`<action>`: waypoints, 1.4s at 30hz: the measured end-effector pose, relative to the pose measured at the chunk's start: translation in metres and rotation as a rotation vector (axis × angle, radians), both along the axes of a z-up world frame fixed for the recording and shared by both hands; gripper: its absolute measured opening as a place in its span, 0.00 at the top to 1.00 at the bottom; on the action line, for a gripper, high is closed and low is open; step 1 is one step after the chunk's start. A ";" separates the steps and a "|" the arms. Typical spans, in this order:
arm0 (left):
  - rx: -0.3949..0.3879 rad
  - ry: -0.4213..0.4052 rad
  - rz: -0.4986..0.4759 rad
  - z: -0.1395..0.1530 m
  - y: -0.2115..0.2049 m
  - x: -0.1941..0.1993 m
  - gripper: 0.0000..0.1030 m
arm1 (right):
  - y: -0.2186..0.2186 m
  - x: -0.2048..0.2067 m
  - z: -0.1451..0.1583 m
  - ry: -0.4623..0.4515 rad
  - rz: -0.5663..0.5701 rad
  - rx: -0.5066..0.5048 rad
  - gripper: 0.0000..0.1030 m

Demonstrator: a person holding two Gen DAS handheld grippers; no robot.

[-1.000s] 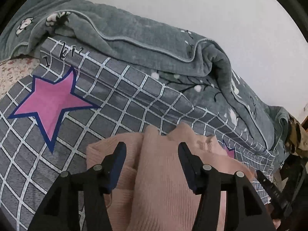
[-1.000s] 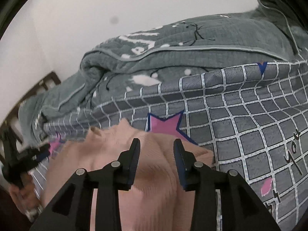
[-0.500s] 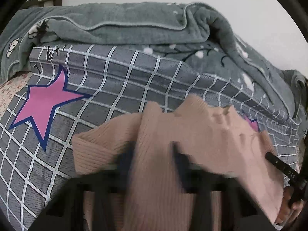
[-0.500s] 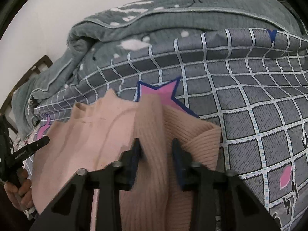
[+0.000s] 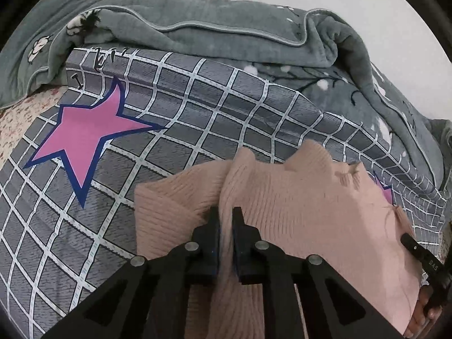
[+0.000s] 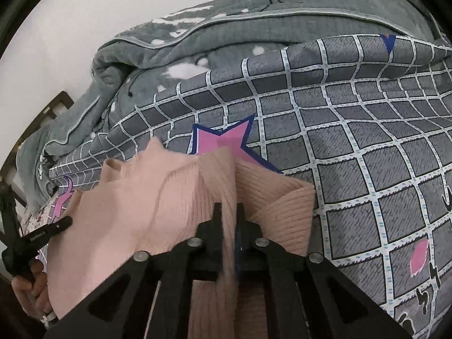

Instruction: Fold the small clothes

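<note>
At the bottom centre of the left wrist view, the left gripper (image 5: 225,220) is clenched on a raised fold of the pink knit sweater (image 5: 296,206), its two black fingers pressed close with only a thin ridge of ribbed cloth between them. The right gripper (image 6: 228,217) sits the same way at the bottom centre of its own view, pinching a fold of the pink knit sweater (image 6: 135,197). The garment fills the lower middle of both frames, bunched up from the pinch points, with a ribbed sleeve or hem spreading to the lower left in the left view and to the right of the fingers in the right view. It lies on a grey checked bedsheet (image 5: 180,107) printed with a pink star (image 5: 84,132). Across the top of each frame a grey blanket (image 5: 226,39) lies rumpled against a white wall (image 6: 84,14).
</note>
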State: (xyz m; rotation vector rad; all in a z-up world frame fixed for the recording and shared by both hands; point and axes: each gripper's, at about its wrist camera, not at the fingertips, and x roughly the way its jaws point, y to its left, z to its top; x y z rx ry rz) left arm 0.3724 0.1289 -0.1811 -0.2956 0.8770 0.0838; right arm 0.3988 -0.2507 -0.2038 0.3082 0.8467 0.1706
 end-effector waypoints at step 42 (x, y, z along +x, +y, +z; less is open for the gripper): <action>-0.053 -0.062 -0.161 0.006 0.023 -0.084 0.35 | 0.013 -0.107 0.015 -0.027 0.085 -0.085 0.59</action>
